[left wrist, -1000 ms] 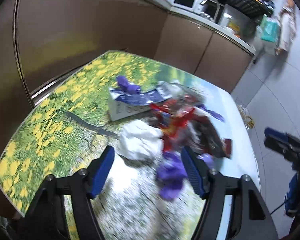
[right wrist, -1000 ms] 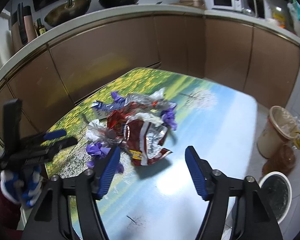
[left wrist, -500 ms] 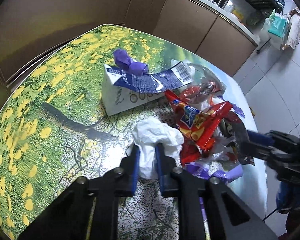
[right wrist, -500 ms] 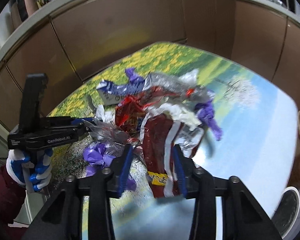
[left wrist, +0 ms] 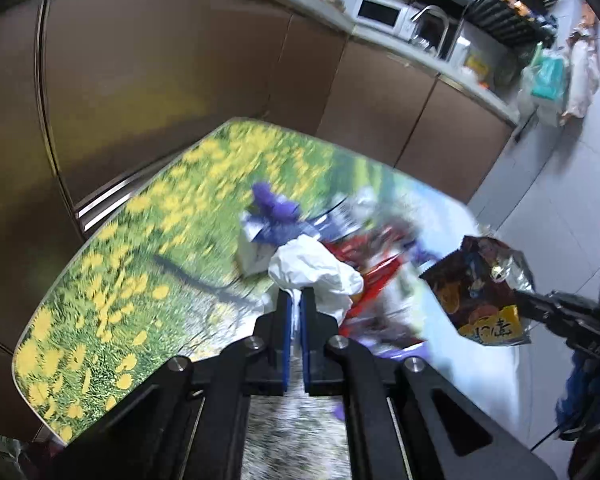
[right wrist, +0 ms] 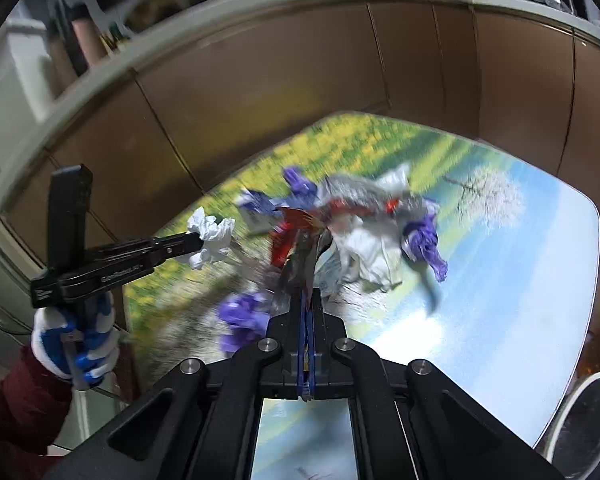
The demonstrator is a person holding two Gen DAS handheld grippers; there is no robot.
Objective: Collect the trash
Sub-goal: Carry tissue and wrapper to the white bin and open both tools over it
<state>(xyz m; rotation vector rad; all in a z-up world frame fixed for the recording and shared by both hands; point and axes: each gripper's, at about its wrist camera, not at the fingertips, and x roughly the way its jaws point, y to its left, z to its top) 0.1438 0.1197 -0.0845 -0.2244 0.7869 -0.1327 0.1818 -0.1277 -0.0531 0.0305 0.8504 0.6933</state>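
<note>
Trash (right wrist: 340,232) lies heaped near the middle of the desk (right wrist: 520,300), a blurred mix of red wrappers, purple scraps and a white carton. Left tool (left wrist: 295,300) is clamped on a crumpled white tissue (left wrist: 316,272), held just above the heap's left side. Right tool (right wrist: 306,300) is pinched on a dark foil snack bag (left wrist: 480,284), raised clear of the desk over its right edge. A bin (right wrist: 588,420) stands on the floor past the desk's right corner.
</note>
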